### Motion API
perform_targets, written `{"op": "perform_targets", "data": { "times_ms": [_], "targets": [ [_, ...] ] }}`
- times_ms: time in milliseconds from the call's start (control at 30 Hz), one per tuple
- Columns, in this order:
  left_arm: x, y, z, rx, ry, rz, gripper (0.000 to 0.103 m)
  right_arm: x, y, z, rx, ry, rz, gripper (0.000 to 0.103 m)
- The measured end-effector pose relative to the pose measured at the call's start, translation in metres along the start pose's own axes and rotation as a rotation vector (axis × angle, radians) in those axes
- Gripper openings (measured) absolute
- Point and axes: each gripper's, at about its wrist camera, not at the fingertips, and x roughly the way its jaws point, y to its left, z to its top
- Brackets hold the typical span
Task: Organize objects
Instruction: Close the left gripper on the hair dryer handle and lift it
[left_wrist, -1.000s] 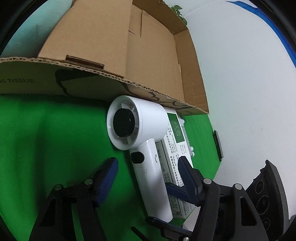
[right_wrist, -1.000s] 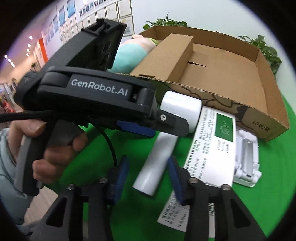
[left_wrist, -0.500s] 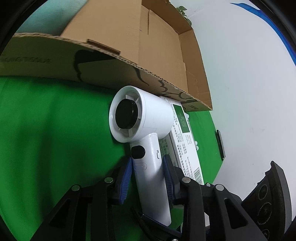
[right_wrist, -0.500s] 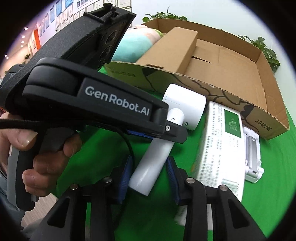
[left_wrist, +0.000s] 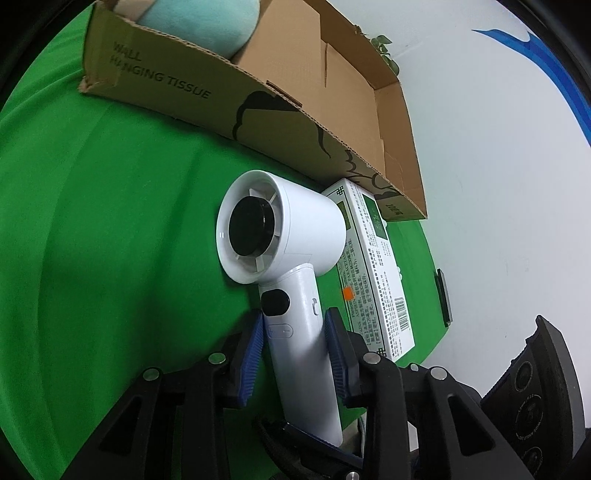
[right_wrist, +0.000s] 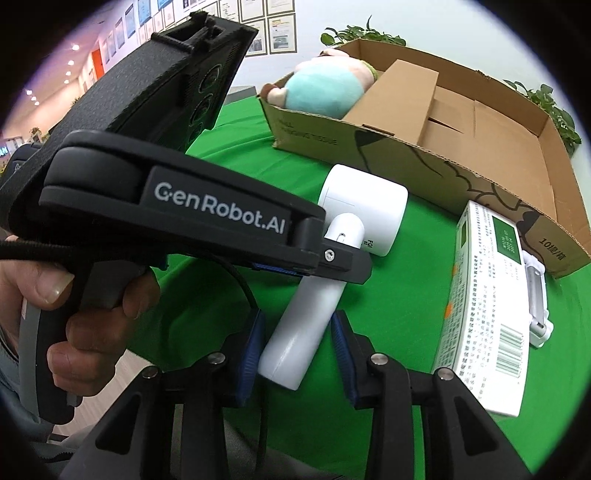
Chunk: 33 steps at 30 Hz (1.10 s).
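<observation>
My left gripper (left_wrist: 293, 354) has its blue-padded fingers (left_wrist: 251, 360) pinching the handle of the white hair dryer (left_wrist: 288, 258), one pad on each side of the grip just below the black button. The dryer's round head points toward the cardboard box (left_wrist: 258, 122), and from the left wrist view I cannot say for sure whether the dryer rests on the green desk (left_wrist: 110, 240) or is lifted a little off it.

My right gripper (right_wrist: 299, 354) sits at the butt end of the same handle. Its fingers (right_wrist: 341, 350) are spread to either side of it; the left pad looks close to the handle while a gap of green shows on the right, so it is not clamped. From this camera the left gripper's black body (printed GenRobot.AI) crosses the handle higher up, with the person's hand (right_wrist: 74, 314) wrapped round its grip.

Just right of the dryer lies a long white carton (right_wrist: 484, 314) with a green label and a barcode, one end against the box wall. A white plastic holder (right_wrist: 537, 295) lies on the far side of the carton. Inside the box, at its left end, sits a plush toy (right_wrist: 321, 88) in teal and pink, next to a raised cardboard divider.
</observation>
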Motion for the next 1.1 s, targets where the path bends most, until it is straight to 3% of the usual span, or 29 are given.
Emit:
{"op": "perform_targets", "data": {
  "times_ms": [300, 900, 1100],
  "targets": [
    [-0.011, 0.014, -0.021, -0.024, -0.019, 0.005, 0.031, -0.004, -0.002, -0.013, -0.032, 0.011, 0.031, 0.035],
    [0.011, 0.023, -0.013, -0.029, -0.021, 0.018, 0.031, -0.007, -0.024, -0.038, -0.021, 0.007, 0.081, 0.036],
    [0.008, 0.005, -0.011, 0.015, -0.041, 0.070, 0.030, -0.020, -0.034, -0.048, 0.013, -0.030, 0.102, 0.033]
  ]
}}
